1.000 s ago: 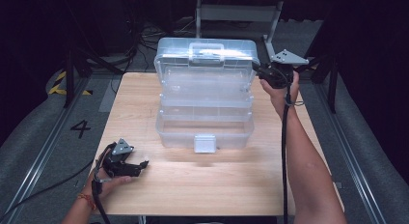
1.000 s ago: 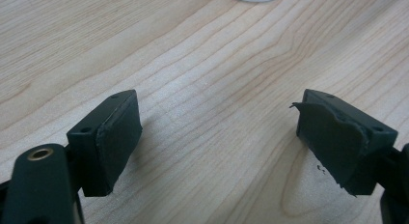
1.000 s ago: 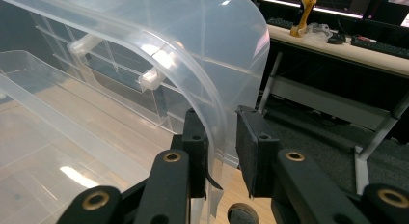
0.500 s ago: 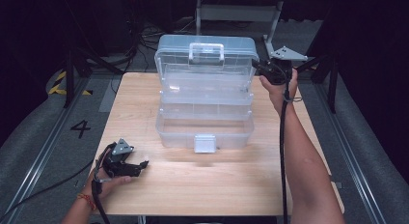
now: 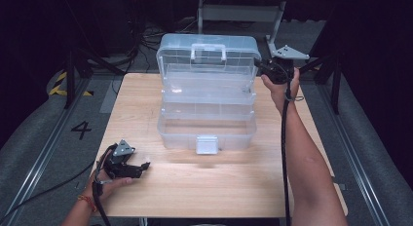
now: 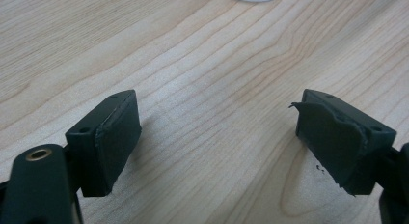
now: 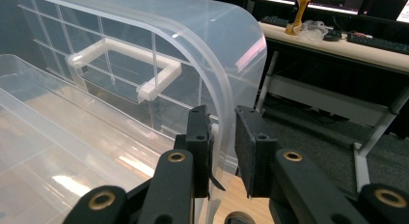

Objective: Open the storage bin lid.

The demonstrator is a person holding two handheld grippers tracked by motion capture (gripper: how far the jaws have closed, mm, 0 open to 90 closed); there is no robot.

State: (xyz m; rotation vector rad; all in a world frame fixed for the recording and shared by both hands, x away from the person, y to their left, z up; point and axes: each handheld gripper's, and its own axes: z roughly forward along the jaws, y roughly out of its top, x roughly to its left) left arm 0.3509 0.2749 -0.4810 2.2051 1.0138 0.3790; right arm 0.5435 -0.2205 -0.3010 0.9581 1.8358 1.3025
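Note:
A clear plastic tiered toolbox (image 5: pixel 207 133) stands in the middle of the wooden table (image 5: pixel 219 187), with its trays stepped back and its lid (image 5: pixel 207 60) raised nearly upright. The lid carries a white handle (image 5: pixel 208 51). My right gripper (image 5: pixel 260 65) is at the lid's right edge, shut on its rim. In the right gripper view the curved lid (image 7: pixel 144 40) runs down between the two pads of this gripper (image 7: pixel 222 115). My left gripper (image 5: pixel 143 167) rests at the table's front left, open. Bare wood (image 6: pixel 217 64) lies between its jaws.
A white latch (image 5: pixel 207 144) hangs at the box's front. A metal frame (image 5: pixel 238 11) stands behind the table, and floor rails (image 5: pixel 44 153) run along both sides. A desk (image 7: pixel 337 45) with keyboards stands beyond the lid.
The lid has swung a little further up and back with the right gripper on its edge. The left gripper has not moved.

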